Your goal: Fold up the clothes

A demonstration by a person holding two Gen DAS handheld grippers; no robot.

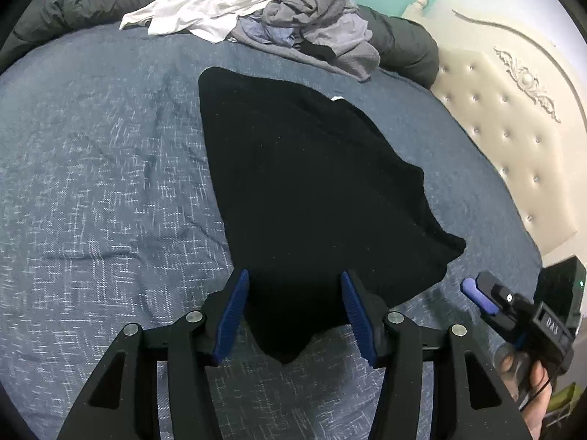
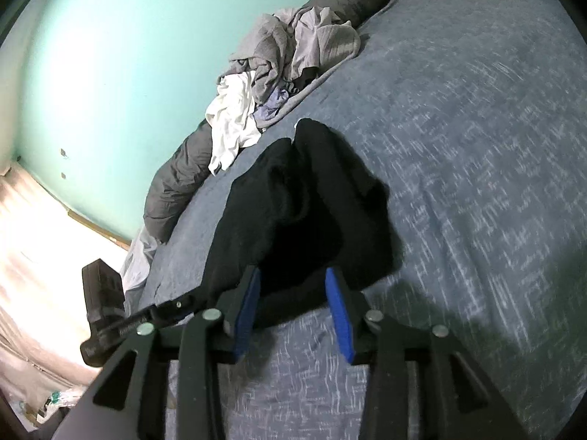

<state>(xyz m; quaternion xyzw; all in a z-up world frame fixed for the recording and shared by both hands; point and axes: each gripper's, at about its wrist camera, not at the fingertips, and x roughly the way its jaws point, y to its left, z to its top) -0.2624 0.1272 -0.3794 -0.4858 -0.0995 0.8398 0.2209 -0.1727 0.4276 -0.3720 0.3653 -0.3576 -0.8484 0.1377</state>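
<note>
A black garment [image 1: 301, 168] lies folded and flat on the blue bedspread [image 1: 91, 165]. My left gripper [image 1: 295, 275] stands open over its near corner, and the blue pads [image 1: 234, 308] are apart on either side of the cloth without pressing it. In the right wrist view, the black garment [image 2: 312, 198] bunches up in front of my right gripper [image 2: 293, 270]. That gripper is open too, with the cloth's edge lying between its spread pads. The right gripper [image 1: 477, 289] also shows at the garment's right side, held by a hand [image 1: 539, 381].
A pile of white, grey and lilac clothes [image 1: 275, 11] lies at the far side of the bed, against a rolled dark duvet [image 1: 403, 44]. A tufted cream headboard [image 1: 506, 110] bounds the right. Beyond the bed is a turquoise wall [image 2: 128, 55].
</note>
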